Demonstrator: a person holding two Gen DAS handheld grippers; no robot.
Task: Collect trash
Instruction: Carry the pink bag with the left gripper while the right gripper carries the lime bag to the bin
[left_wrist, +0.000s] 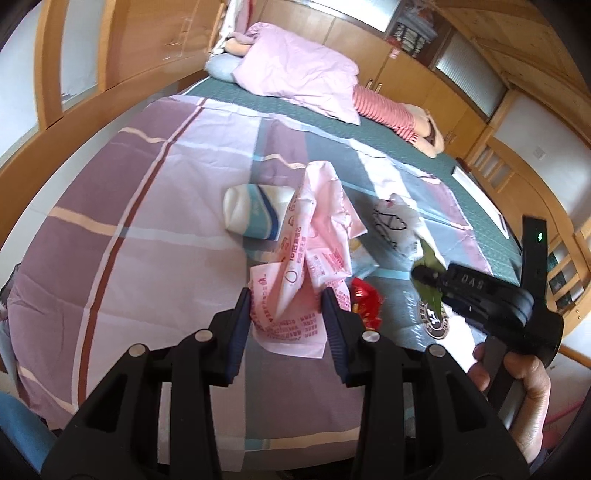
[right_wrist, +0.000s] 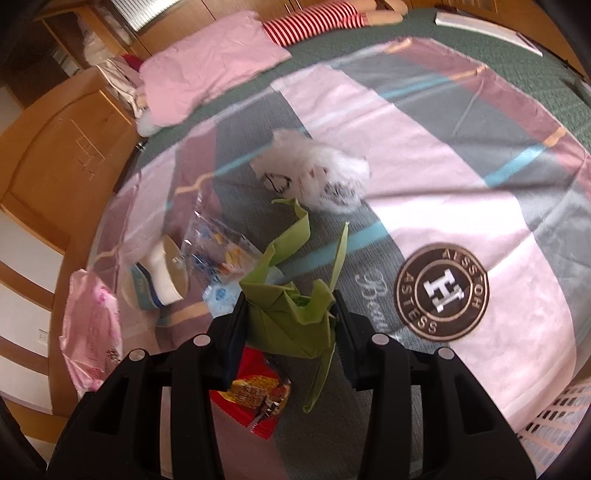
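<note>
My left gripper (left_wrist: 286, 301) is shut on a crumpled pink plastic bag with red print (left_wrist: 314, 236), lifted above the bedspread; the same pink bag (right_wrist: 92, 332) shows at the far left of the right wrist view. My right gripper (right_wrist: 290, 310) is shut on a folded green paper piece (right_wrist: 291, 314), held over the bed. Under it lies a red snack wrapper (right_wrist: 255, 398), seen also as the red wrapper (left_wrist: 364, 299). A white plastic bag with black drawing (right_wrist: 317, 177) lies beyond. A clear printed wrapper (right_wrist: 218, 251) and a white-and-blue tissue pack (left_wrist: 255, 214) lie to the left.
The trash lies on a checked pink, grey and purple bedspread (left_wrist: 147, 229) with a round brown logo (right_wrist: 441, 290). A pink pillow (left_wrist: 295, 70) and a striped doll (left_wrist: 391, 110) lie at the bed's head. Wooden cabinets (left_wrist: 147, 44) surround the bed. A white laundry basket (right_wrist: 554, 424) is at lower right.
</note>
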